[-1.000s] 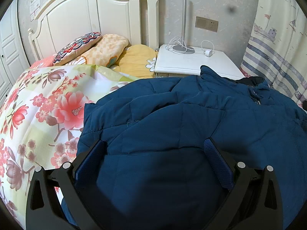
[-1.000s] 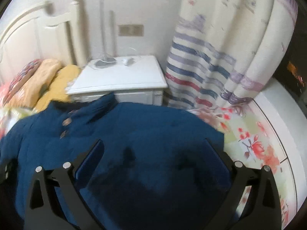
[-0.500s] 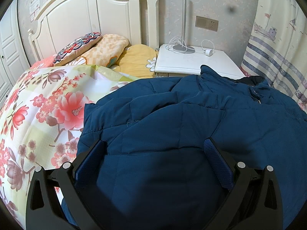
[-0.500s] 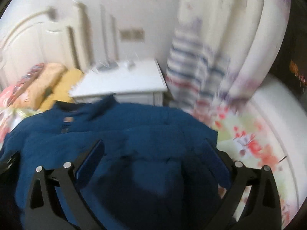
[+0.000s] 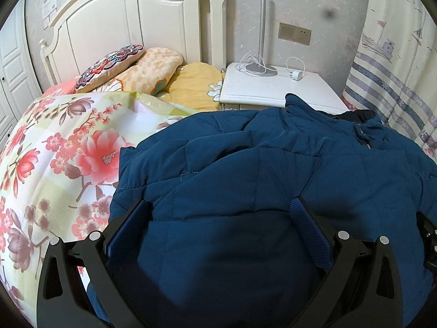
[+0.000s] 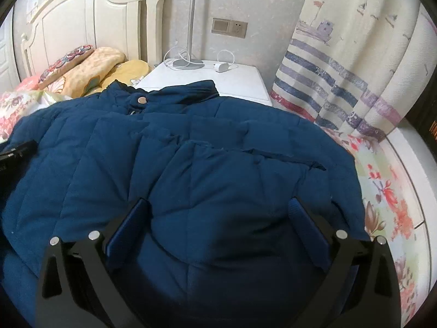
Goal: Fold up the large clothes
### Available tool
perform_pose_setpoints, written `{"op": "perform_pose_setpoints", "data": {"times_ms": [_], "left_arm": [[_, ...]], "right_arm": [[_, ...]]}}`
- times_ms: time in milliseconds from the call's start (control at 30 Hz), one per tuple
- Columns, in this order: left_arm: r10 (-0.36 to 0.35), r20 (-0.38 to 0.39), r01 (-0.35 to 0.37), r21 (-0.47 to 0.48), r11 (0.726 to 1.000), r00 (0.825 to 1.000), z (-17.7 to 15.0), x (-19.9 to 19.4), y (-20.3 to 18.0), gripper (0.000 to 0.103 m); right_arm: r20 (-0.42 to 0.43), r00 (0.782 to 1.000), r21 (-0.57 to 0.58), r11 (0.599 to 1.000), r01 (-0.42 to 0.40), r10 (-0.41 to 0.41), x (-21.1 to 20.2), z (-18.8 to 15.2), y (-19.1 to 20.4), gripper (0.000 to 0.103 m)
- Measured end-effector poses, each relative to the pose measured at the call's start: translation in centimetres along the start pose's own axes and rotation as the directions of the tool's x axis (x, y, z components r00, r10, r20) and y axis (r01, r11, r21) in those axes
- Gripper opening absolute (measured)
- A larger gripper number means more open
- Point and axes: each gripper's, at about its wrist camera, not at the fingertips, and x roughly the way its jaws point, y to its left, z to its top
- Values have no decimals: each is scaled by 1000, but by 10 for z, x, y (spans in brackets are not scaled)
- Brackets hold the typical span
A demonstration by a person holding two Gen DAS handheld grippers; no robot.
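A large dark blue padded jacket (image 5: 259,169) lies spread on the floral bedspread (image 5: 68,150), collar toward the nightstand. It also fills the right wrist view (image 6: 191,164), where its collar with a snap button (image 6: 141,99) lies at the far end. My left gripper (image 5: 218,213) is open and hovers over the jacket's left half, holding nothing. My right gripper (image 6: 218,213) is open over the jacket's right half, holding nothing. Part of the right gripper shows at the right edge of the left wrist view (image 5: 427,235).
A white nightstand (image 5: 273,90) with a lamp base (image 5: 260,68) and a charger (image 5: 296,76) stands behind the jacket. Pillows (image 5: 153,68) lie against the white headboard (image 5: 131,19). A striped curtain (image 6: 355,68) hangs at the right, beside the bed's edge.
The right gripper has swung left and steadied, so the jacket's collar and snap now lie centred ahead of it. The left gripper and the jacket have not moved.
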Motion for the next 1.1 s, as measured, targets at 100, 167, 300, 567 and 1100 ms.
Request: {"op": "perform_pose_setpoints", "data": {"times_ms": [100,167,300,567,1100], "left_arm": [[11,-2,-11,-5,1000,1000,-2,-8,2,98],[2,19,-2,-32,999,1000,-9,-44,5,98],[-84,99,83,11,996,992,-35,-114,-8,98],[-49,-135,73,177,981,990,-100,-77,-55,99],[90,-89,-90,6,996,992,-129,-109,33,98]], "right_arm": [[-41,998,-14,999,-49,48,-8,1,-7,101],[-63,995,3,997,-73,73,-32,-3,-14,100],[20,990,65,987,-144,143,-97,-33,-26,100],[-155,982,-77,990,-120,106,-72,-90,20,101],[-130,991,106,993,57,-43,-100,-111,-71,100]]}}
